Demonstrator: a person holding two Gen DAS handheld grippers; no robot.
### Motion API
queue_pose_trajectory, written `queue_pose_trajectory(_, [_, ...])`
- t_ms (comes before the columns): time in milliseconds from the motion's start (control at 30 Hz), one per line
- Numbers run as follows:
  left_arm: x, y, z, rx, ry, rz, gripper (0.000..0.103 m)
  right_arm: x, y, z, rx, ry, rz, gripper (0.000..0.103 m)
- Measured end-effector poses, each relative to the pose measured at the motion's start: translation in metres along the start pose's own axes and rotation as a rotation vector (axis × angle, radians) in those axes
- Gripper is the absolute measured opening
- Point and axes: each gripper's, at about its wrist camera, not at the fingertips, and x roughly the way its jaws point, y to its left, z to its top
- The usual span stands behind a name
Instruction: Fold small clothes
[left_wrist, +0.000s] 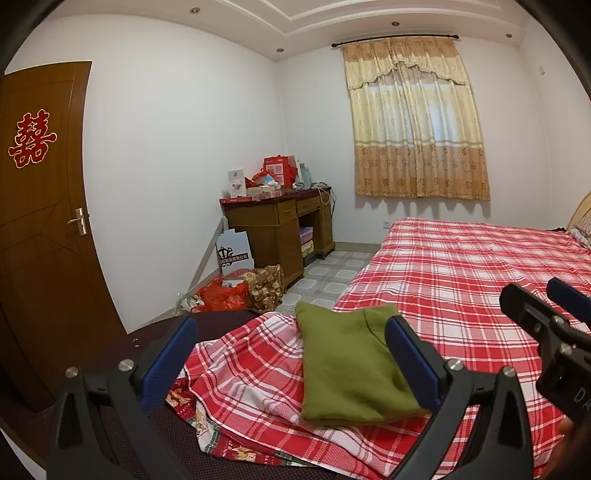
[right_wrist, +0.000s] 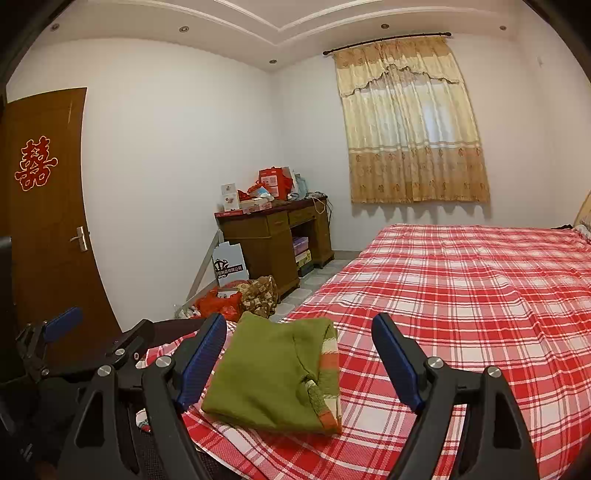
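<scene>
A green sweater (left_wrist: 347, 365) lies folded into a neat rectangle on the bed (left_wrist: 461, 266), near the bed's foot corner, the corner closest to the door (left_wrist: 40, 229). It rests flat on the red-and-white checked sheet (right_wrist: 461, 288), with a striped orange and cream cuff (right_wrist: 328, 354) showing along the edge that faces the middle of the bed. Just past the sweater, towards the door, the sheet is rumpled and hangs off the corner of the bed.

Both tongs are held above the bed, over the sweater and clear of it. The left gripper (left_wrist: 291, 354) is released, its blue pads (left_wrist: 166, 362) spread wide with nothing between them; the sweater shows through the gap below. The right gripper (right_wrist: 299, 358) is likewise released and holds nothing, its jaws standing well apart, on the side of the sweater further up the bed. The two tools sit side by side, each visible at the edge of the other's view.

Beyond the foot of the bed, against the far wall, stands a wooden desk (left_wrist: 280, 229) piled with red boxes (left_wrist: 279, 170). On the floor between the desk and the door there is a red plastic bag (left_wrist: 221, 295) and a brown patterned bundle beside it. A yellow curtain (left_wrist: 413, 122) covers the window above the far side of the bed.
</scene>
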Motion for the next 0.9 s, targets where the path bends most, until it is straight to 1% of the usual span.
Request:
queue_pose_trajectory(733, [0.0038,-0.0011,-0.0020,0.010,0.020,0.005,0.103,0.0015,0.0001,-0.0004,0.002,0.006,0.000,0.082])
queue_pose_trajectory(900, [0.0089,0.0004,-0.0028,0.012,0.041,0.005,0.103,0.0045,-0.0026,-0.0003,0.012,0.014,-0.002,0.082])
